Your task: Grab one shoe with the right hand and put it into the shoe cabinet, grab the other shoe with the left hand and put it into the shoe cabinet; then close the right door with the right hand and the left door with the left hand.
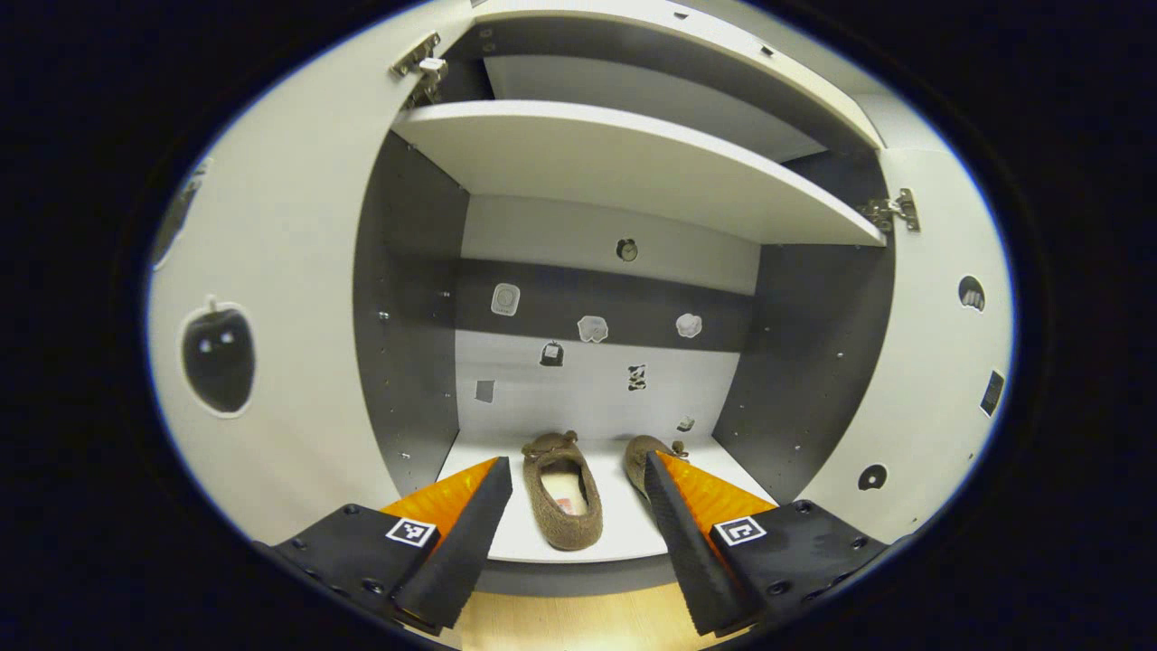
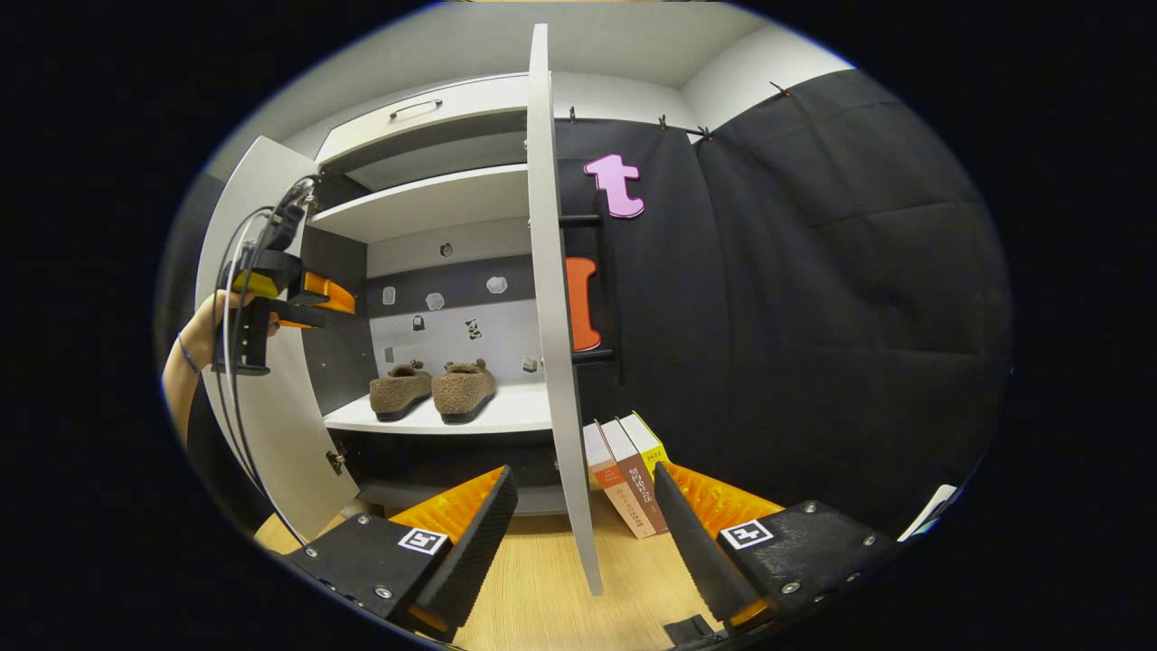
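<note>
Two brown fuzzy shoes point(image 2: 434, 389) stand side by side in the open shoe cabinet point(image 1: 633, 163); both grippers, left gripper point(image 1: 574, 533) and right gripper point(image 2: 583, 533), are spread and empty, and the left gripper's finger point(image 1: 678, 524) hides part of one shoe.

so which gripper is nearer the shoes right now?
Left. The left gripper faces the shoes at the cabinet's open front; the right gripper sits farther back, astride the right door's edge.
</note>
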Motion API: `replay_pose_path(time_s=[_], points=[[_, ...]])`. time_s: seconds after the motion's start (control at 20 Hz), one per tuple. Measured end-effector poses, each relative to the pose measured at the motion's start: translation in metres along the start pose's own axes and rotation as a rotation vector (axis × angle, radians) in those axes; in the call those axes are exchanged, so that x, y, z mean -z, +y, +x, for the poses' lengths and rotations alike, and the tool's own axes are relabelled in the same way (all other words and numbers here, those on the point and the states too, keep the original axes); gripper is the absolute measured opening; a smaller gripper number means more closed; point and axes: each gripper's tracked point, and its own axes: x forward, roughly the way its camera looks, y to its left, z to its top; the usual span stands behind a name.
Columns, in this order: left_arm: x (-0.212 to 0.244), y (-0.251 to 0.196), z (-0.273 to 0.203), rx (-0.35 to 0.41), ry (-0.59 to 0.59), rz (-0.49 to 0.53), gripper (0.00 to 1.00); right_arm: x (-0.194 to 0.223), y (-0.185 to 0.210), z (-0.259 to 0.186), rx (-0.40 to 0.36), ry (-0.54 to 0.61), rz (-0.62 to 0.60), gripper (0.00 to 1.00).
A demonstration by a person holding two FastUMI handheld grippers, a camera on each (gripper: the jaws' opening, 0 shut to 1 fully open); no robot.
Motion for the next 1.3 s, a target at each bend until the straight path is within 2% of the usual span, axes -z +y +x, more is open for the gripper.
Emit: replay_pose_path(time_s=[0.1,0.2,0.25,0.3,0.35,0.45,0.5,0.55,0.6,0.65,0.7,0.75,0.8,0.95,1.1,1.15,1.2,1.25,1.3], points=[[0.002,-0.005,-0.028,0.019,-0.020,0.011,0.99,-0.003,-0.006,-0.006,0.008,-0.006,-0.002,0.94],[0.006,-0.009,-0.053,0.033,-0.037,0.008,0.95,-0.006,-0.016,-0.009,0.021,-0.014,-0.005,0.94],[0.006,-0.008,-0.067,0.027,-0.051,0.007,0.97,-0.007,-0.020,-0.009,0.031,-0.017,-0.007,0.94],[0.008,-0.005,-0.077,0.015,-0.070,0.002,0.95,-0.007,-0.026,-0.010,0.041,-0.018,-0.008,0.99],[0.011,-0.004,-0.087,0.004,-0.084,-0.003,0.99,-0.006,-0.033,-0.010,0.052,-0.020,-0.010,0.99],[0.020,0.000,-0.103,-0.010,-0.098,0.005,0.96,-0.005,-0.045,-0.007,0.075,-0.019,-0.018,0.99],[0.026,0.003,-0.110,-0.019,-0.103,0.017,0.95,-0.003,-0.050,-0.003,0.086,-0.016,-0.024,0.94],[0.030,0.007,-0.117,-0.031,-0.111,0.030,0.94,-0.002,-0.057,0.002,0.094,-0.015,-0.027,0.99],[0.033,0.010,-0.124,-0.039,-0.117,0.042,0.94,-0.001,-0.061,0.006,0.098,-0.016,-0.028,0.94],[0.035,0.011,-0.132,-0.038,-0.127,0.045,0.97,0.000,-0.063,0.012,0.101,-0.018,-0.026,0.94],[0.036,0.012,-0.138,-0.033,-0.137,0.043,0.95,0.002,-0.065,0.018,0.100,-0.017,-0.024,0.94],[0.039,0.016,-0.146,-0.034,-0.142,0.037,0.94,0.003,-0.066,0.024,0.096,-0.014,-0.020,0.94],[0.041,0.020,-0.152,-0.038,-0.142,0.032,0.99,0.003,-0.066,0.030,0.091,-0.015,-0.013,0.94],[0.044,0.035,-0.176,-0.065,-0.159,0.038,0.97,0.002,-0.066,0.041,0.083,-0.028,0.006,0.94],[0.043,0.031,-0.195,-0.044,-0.182,0.044,0.99,0.006,-0.058,0.046,0.070,-0.029,0.037,0.94],[0.045,0.032,-0.200,-0.039,-0.180,0.048,0.99,0.007,-0.057,0.046,0.072,-0.030,0.038,0.99],[0.046,0.035,-0.206,-0.043,-0.178,0.053,0.99,0.007,-0.057,0.047,0.072,-0.033,0.034,0.92],[0.046,0.039,-0.212,-0.046,-0.180,0.057,0.94,0.007,-0.056,0.046,0.071,-0.037,0.027,0.92],[0.047,0.041,-0.217,-0.044,-0.184,0.054,0.97,0.008,-0.055,0.046,0.068,-0.039,0.018,0.92]])
